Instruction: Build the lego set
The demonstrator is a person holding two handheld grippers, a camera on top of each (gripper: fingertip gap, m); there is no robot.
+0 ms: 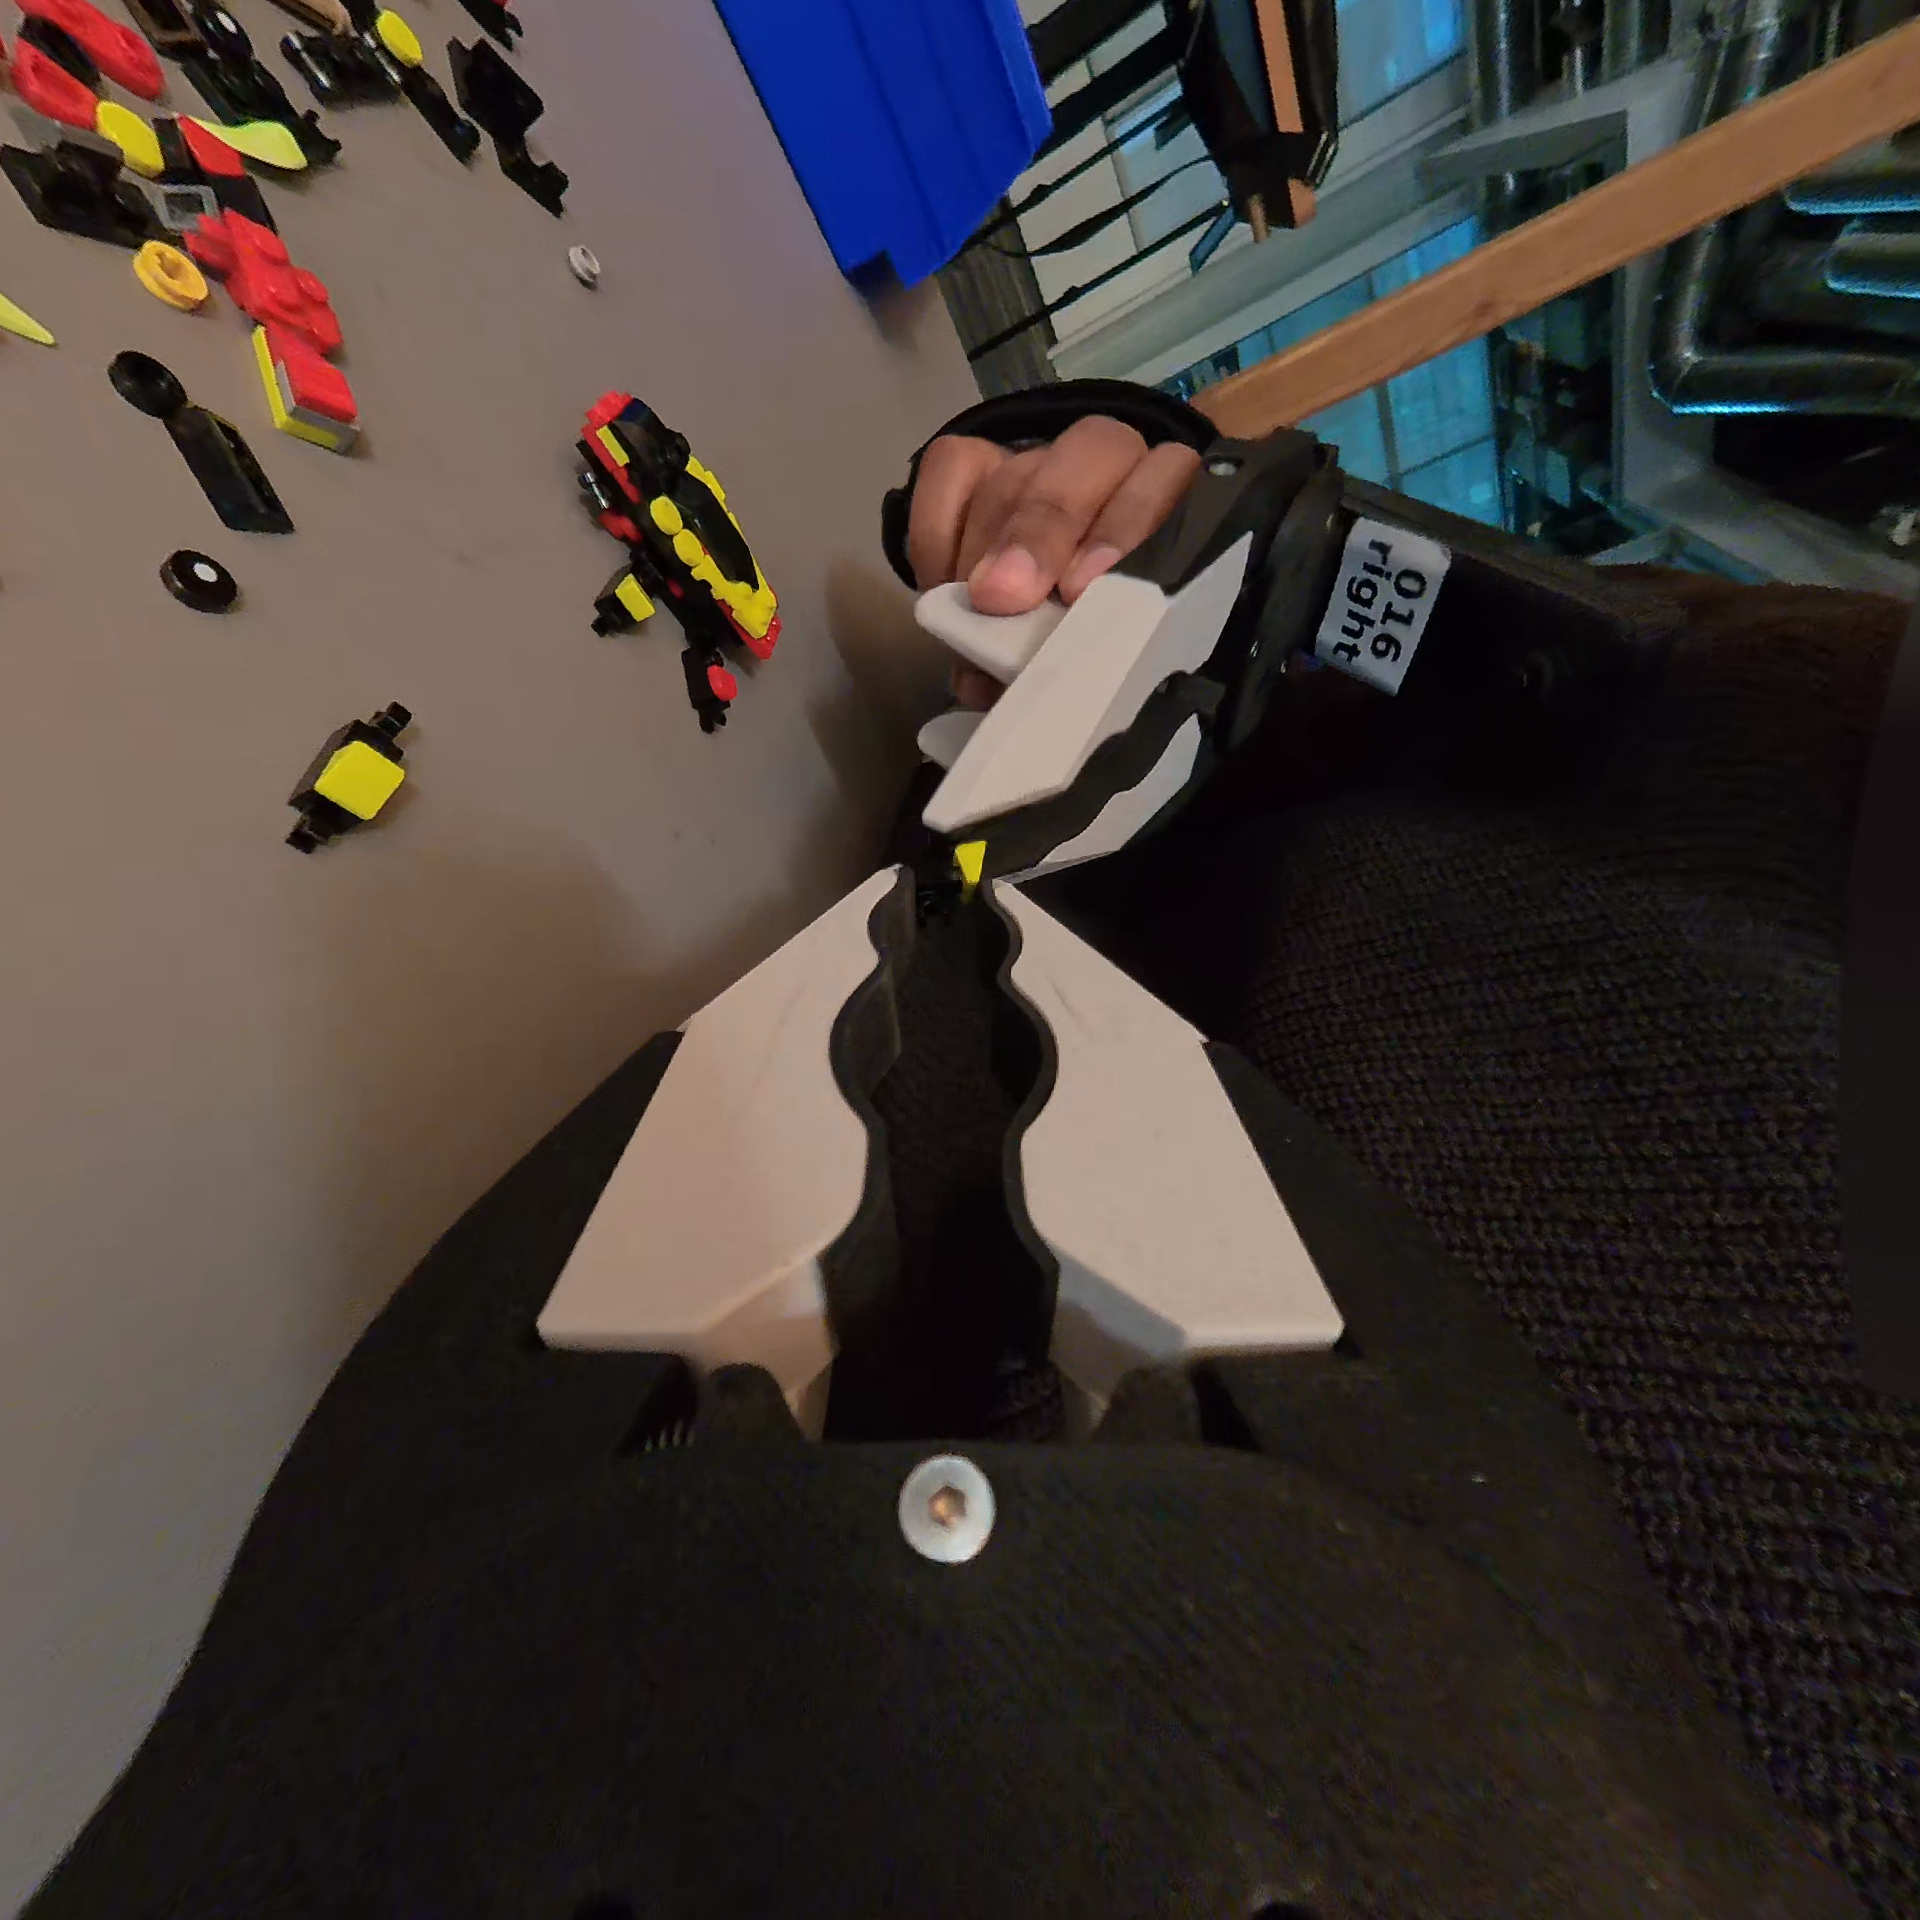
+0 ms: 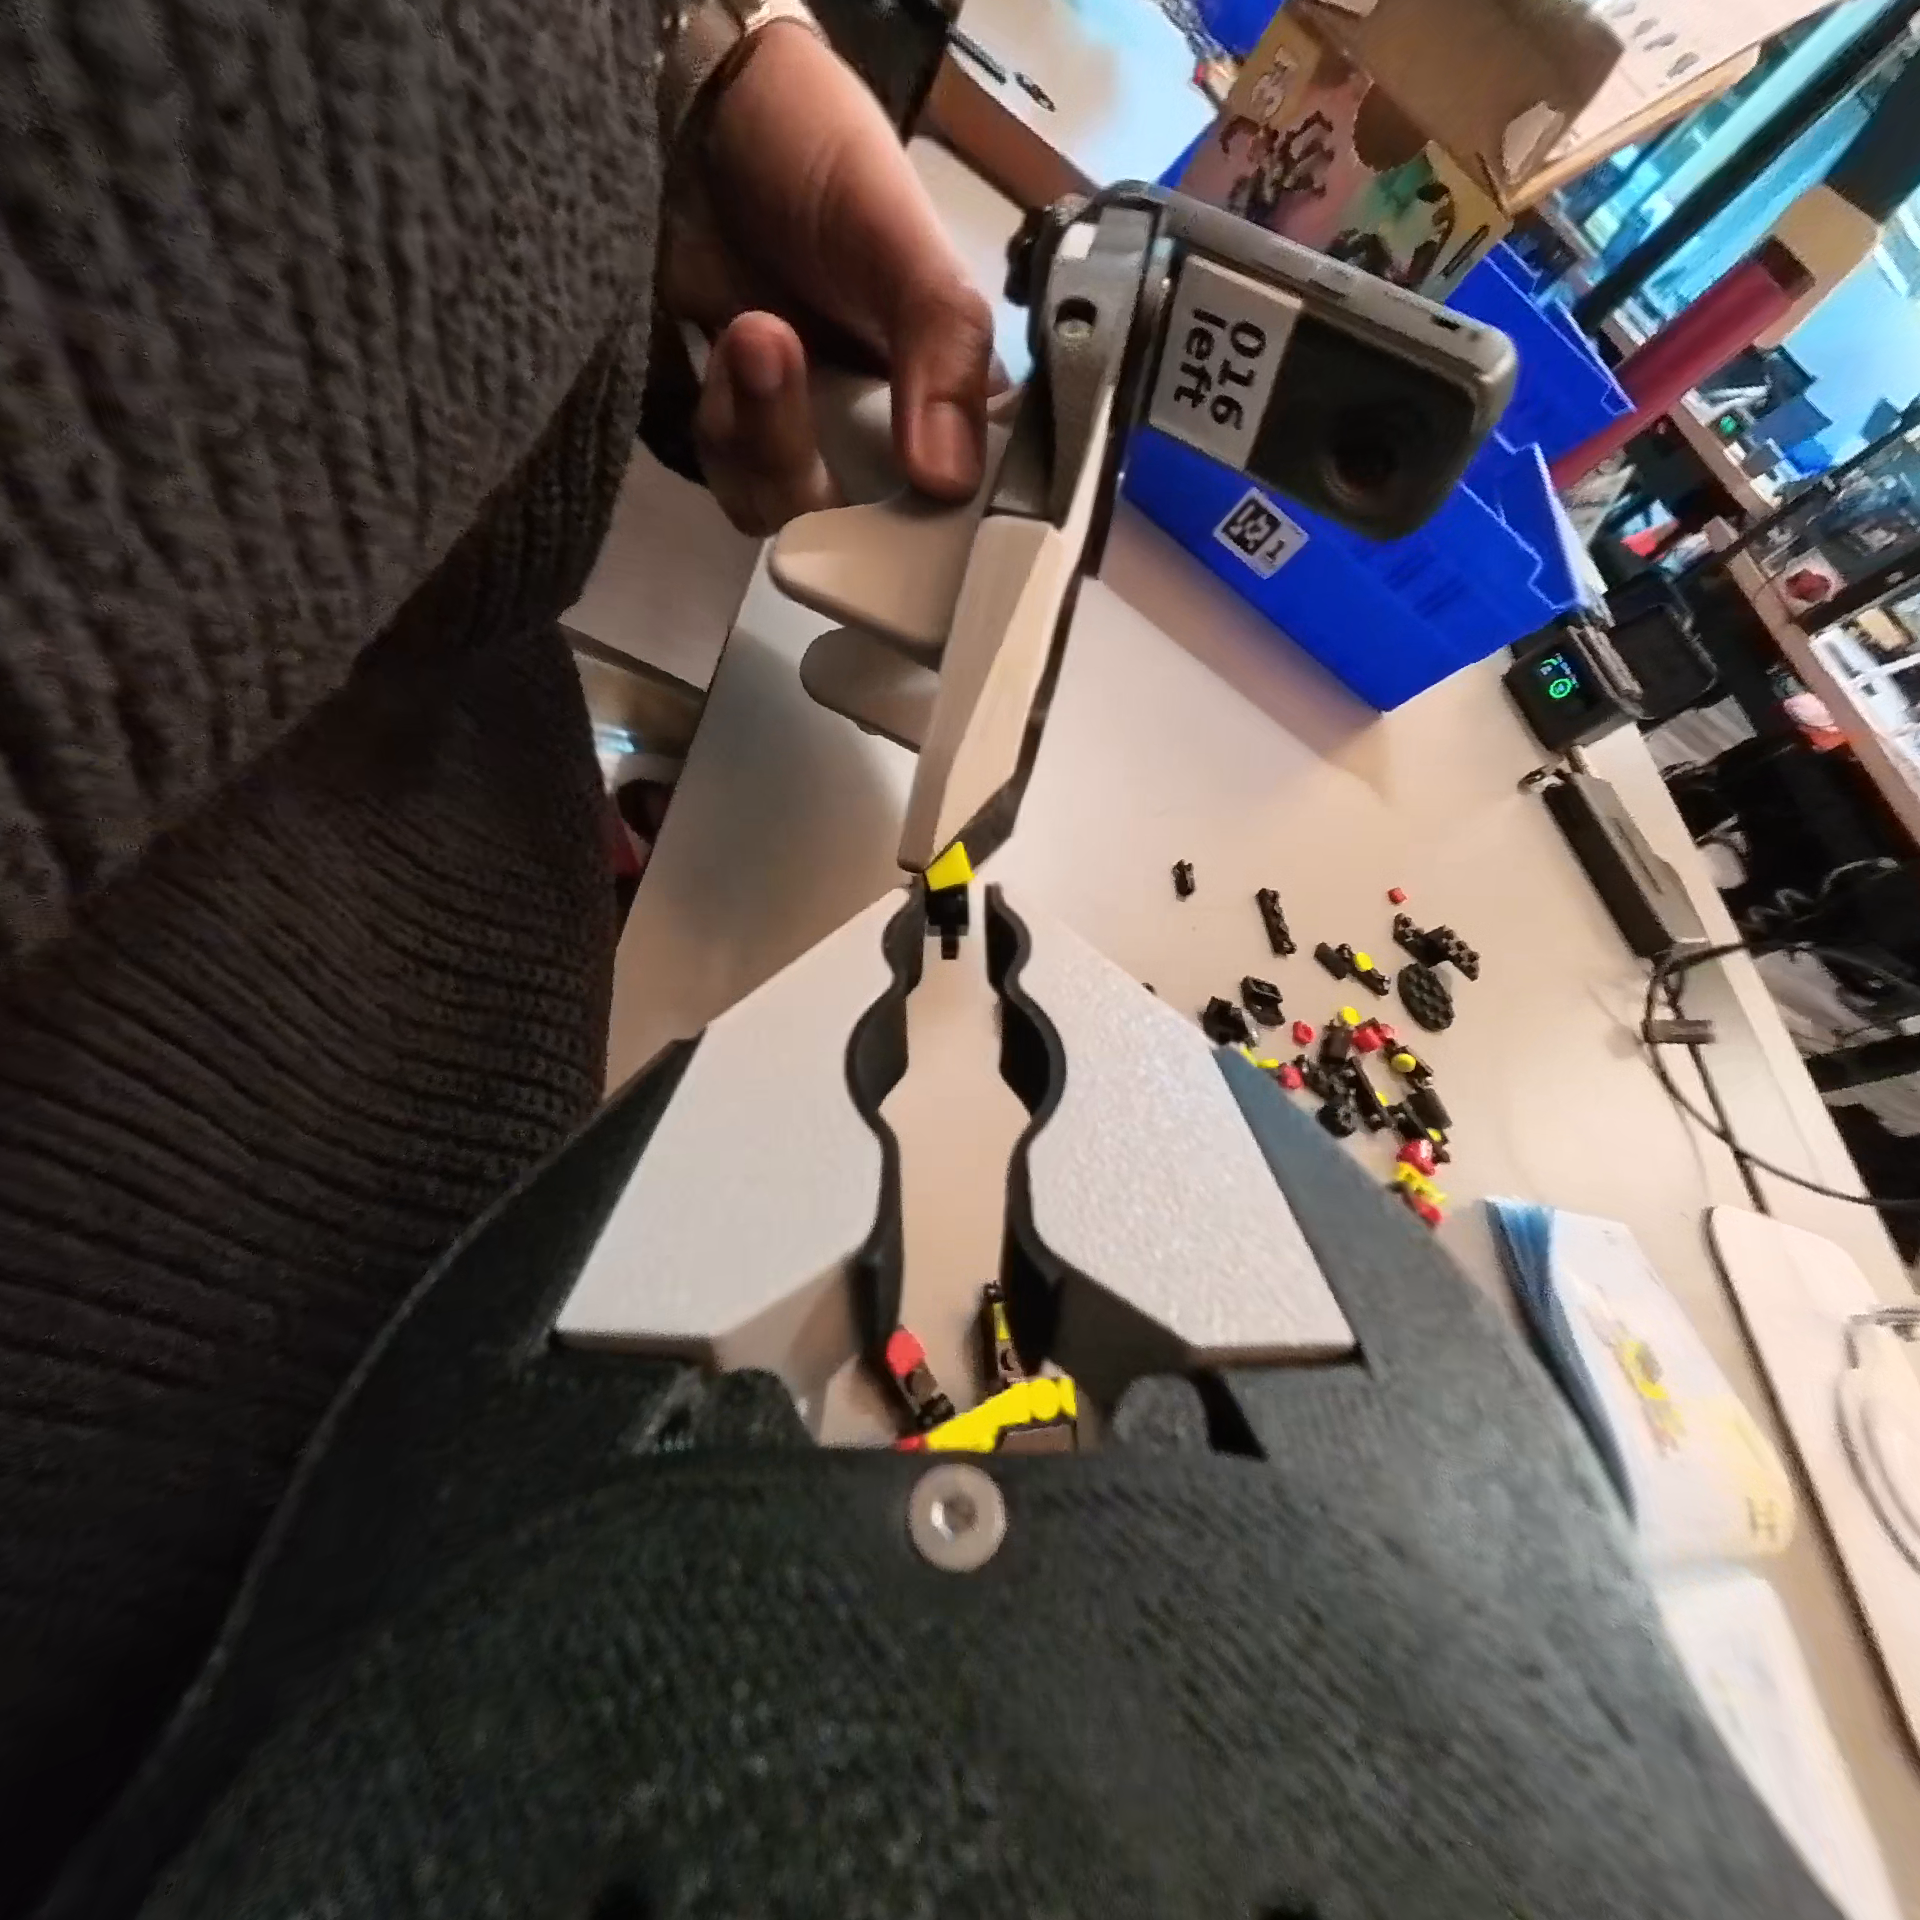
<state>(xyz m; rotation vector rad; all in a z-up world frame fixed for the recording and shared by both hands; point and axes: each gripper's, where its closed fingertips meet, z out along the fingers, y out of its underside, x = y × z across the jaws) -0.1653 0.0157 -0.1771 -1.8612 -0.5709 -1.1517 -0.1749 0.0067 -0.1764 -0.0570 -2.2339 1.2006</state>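
A small black and yellow lego piece [image 1: 961, 873] is held in the air over the edge of the grey table [image 1: 499, 935]. My left gripper [image 1: 951, 883] and my right gripper [image 1: 977, 847] meet tip to tip on it, both nearly closed around it. In the right wrist view the piece [image 2: 948, 894] sits between my right gripper's tips [image 2: 951, 899], with its yellow end at the tip of the left gripper [image 2: 935, 857]. A partly built red, yellow and black model [image 1: 675, 540] lies on the table; it also shows low in the right wrist view [image 2: 997, 1403].
Loose red, yellow and black pieces [image 1: 208, 208] lie at the table's far left; in the right wrist view they are a scattered pile [image 2: 1351, 1060]. A black and yellow sub-piece [image 1: 353, 779] lies alone. A blue bin [image 2: 1351, 582] and an instruction booklet [image 2: 1621, 1382] are on the table. A person's dark sweater [image 2: 260, 727] is close by.
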